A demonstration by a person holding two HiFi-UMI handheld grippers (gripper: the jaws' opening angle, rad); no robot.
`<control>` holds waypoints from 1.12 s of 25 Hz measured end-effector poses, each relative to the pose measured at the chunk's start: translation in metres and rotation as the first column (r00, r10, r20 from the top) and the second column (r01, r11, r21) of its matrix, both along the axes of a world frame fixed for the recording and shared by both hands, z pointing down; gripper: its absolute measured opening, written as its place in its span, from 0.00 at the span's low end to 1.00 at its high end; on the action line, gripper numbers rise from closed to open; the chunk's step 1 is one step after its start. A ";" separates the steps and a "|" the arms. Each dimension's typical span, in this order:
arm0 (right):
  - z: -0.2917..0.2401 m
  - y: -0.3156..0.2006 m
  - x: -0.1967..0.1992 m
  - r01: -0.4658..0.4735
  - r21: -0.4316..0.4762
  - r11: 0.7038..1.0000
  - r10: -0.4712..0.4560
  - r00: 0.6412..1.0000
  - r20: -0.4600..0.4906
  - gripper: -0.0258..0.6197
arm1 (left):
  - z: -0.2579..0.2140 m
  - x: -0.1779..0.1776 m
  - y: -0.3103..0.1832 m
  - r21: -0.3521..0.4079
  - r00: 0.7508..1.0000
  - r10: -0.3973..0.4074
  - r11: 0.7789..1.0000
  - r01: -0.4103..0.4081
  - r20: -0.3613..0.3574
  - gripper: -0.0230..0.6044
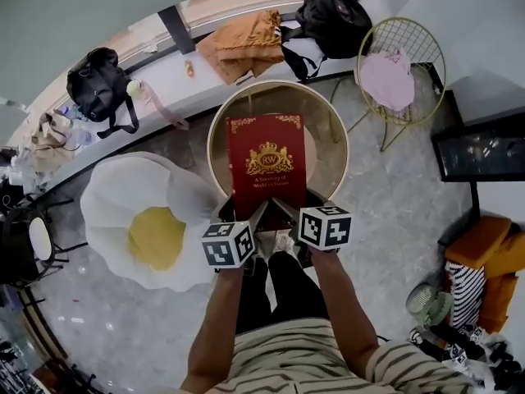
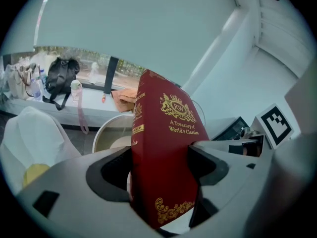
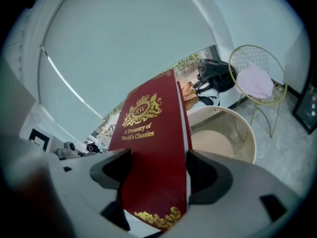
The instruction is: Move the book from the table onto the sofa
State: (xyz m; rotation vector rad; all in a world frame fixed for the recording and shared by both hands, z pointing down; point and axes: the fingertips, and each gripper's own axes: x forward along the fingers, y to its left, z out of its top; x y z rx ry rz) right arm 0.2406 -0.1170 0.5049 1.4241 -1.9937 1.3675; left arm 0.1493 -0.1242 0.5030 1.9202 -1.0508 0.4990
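The left gripper [image 2: 161, 172] and right gripper [image 3: 156, 175] each had their jaws closed tight on the near edge of the red book [image 1: 267, 164]. It was held tilted up over the round table [image 1: 324, 125] at frame centre. The lift looked to be the step in hand. The next move likely called for carrying the book to the white and yellow sofa [image 1: 139, 220] at frame left, with both grips kept even.
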 end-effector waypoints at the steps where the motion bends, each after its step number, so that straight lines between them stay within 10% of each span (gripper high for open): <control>1: -0.013 0.001 -0.002 0.009 0.014 1.000 -0.009 1.000 -0.001 0.61 | -0.012 -0.002 0.002 0.010 1.000 -0.010 1.000 0.010 -0.001 0.61; 17: -0.157 0.022 -0.058 0.189 0.160 0.969 -0.193 0.981 0.007 0.61 | -0.158 -0.058 0.039 0.140 0.984 -0.180 0.974 0.178 0.000 0.61; 28: -0.210 0.024 -0.125 0.343 0.237 0.909 -0.349 0.937 -0.020 0.61 | -0.210 -0.122 0.058 0.229 0.937 -0.349 0.910 0.346 -0.032 0.61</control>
